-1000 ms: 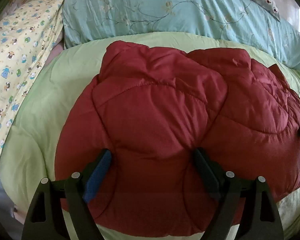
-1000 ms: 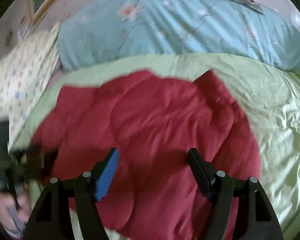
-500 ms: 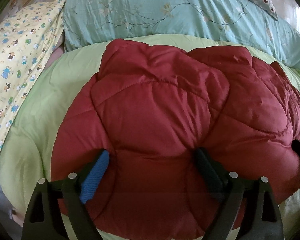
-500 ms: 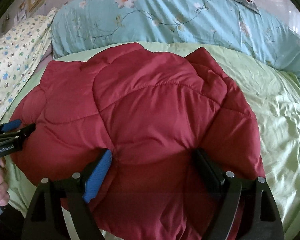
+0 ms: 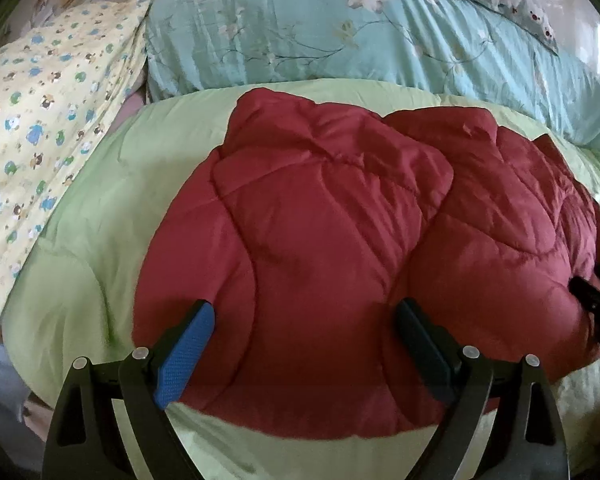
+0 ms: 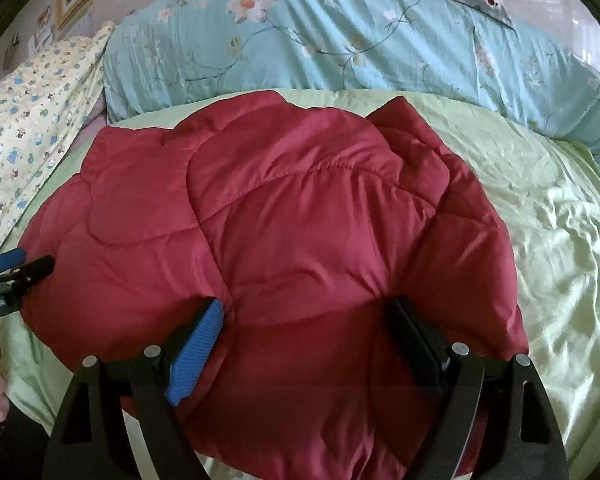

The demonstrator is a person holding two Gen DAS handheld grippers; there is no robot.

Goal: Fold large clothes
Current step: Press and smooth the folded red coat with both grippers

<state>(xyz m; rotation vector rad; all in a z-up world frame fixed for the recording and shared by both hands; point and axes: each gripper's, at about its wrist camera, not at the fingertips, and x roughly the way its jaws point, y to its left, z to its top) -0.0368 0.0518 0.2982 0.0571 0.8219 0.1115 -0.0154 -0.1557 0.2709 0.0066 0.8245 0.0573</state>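
Red quilted jacket (image 5: 340,248): lies bunched on green bedspread (image 5: 112,216).
Left gripper (image 5: 304,320): jaws just widened, spread apart, nothing clamped.
Right gripper (image 6: 304,320): same, over the jacket's near edge; contact possibly light.
Behind: floral blue duvet (image 6: 340,40).
Left: yellow patterned sheet (image 5: 40,120).

red quilted jacket (image 5: 340,240): 1 | hand-held gripper (image 5: 304,320): 2 | green duvet (image 5: 100,220): 1

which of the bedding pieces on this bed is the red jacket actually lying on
The red jacket lies on the plain light green quilt. The floral aqua quilt sits behind it, and the yellow cartoon-print cover lies off to the left.
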